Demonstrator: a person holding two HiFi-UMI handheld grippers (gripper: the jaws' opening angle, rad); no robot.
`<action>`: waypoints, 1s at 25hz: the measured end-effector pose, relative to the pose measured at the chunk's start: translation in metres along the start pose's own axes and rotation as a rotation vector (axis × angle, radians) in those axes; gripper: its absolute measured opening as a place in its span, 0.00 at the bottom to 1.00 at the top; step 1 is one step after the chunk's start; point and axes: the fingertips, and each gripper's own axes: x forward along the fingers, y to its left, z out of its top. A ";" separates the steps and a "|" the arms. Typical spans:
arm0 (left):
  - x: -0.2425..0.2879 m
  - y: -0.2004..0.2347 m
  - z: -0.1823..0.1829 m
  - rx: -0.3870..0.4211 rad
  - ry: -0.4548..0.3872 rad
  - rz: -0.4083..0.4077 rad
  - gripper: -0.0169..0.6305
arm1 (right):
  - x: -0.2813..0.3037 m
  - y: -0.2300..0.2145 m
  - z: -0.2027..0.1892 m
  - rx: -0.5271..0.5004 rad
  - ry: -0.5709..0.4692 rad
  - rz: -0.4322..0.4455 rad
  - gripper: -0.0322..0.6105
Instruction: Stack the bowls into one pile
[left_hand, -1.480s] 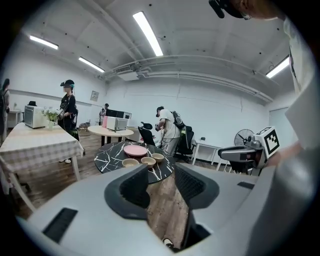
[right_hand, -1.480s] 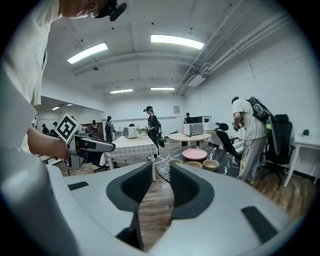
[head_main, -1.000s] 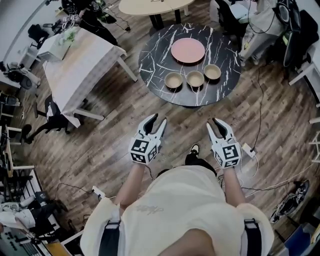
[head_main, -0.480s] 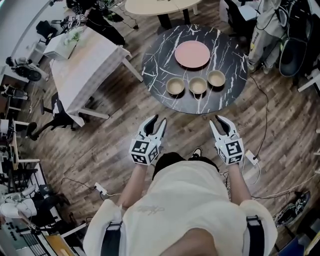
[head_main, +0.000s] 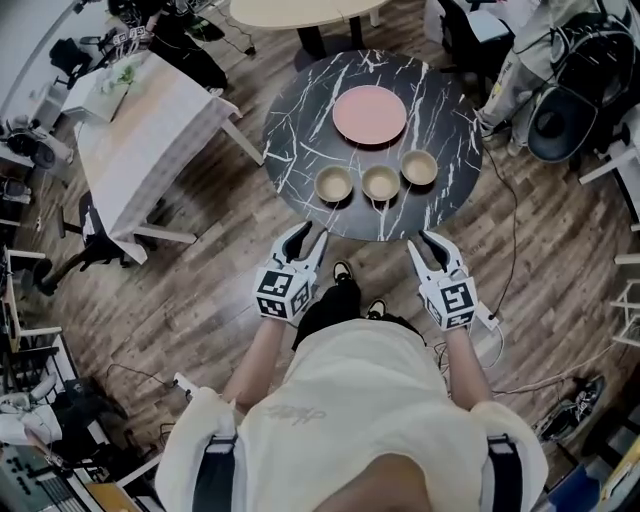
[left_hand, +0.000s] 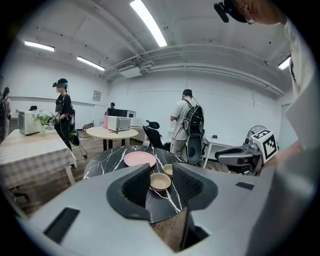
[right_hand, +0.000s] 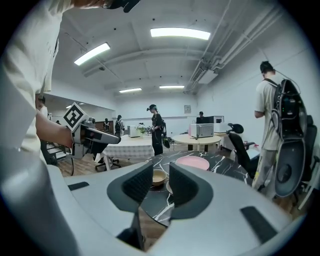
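Beige and round, three small bowls (head_main: 381, 182) stand in a slightly bent row on the near part of a round black table with white marble veins (head_main: 300, 130). They are apart from each other, and a flat round pink plate (head_main: 369, 114) lies behind them; no bowl is stacked yet. They look light and stiff with a smooth wall, so probably they weigh little but may slip or tip if they are pinched too weakly. Whether they are ceramic, and so can chip, cannot be told. A sensible hold seems to be on the rim, one jaw inside the bowl and one outside, on the side facing the person. The person stands just before the table with both forearms stretched forward, side by side. The left gripper (head_main: 311, 235) and the right gripper (head_main: 428, 243) point toward the table and a little downward, over the wooden floor (head_main: 200, 290), near the table edge and apart from the bowls. Jaws of the left gripper are spread with nothing between them, though they have just been closing a little. The right gripper also has its jaws apart and empty, touching nothing.
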 end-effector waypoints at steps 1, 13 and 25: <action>0.008 0.003 0.002 0.000 0.002 -0.012 0.26 | 0.003 -0.004 0.001 0.008 0.005 -0.010 0.22; 0.079 0.070 0.055 0.016 -0.026 -0.088 0.25 | 0.079 -0.042 0.063 0.062 -0.034 -0.093 0.20; 0.111 0.120 0.041 -0.026 -0.008 -0.126 0.25 | 0.113 -0.044 0.058 0.022 0.051 -0.150 0.19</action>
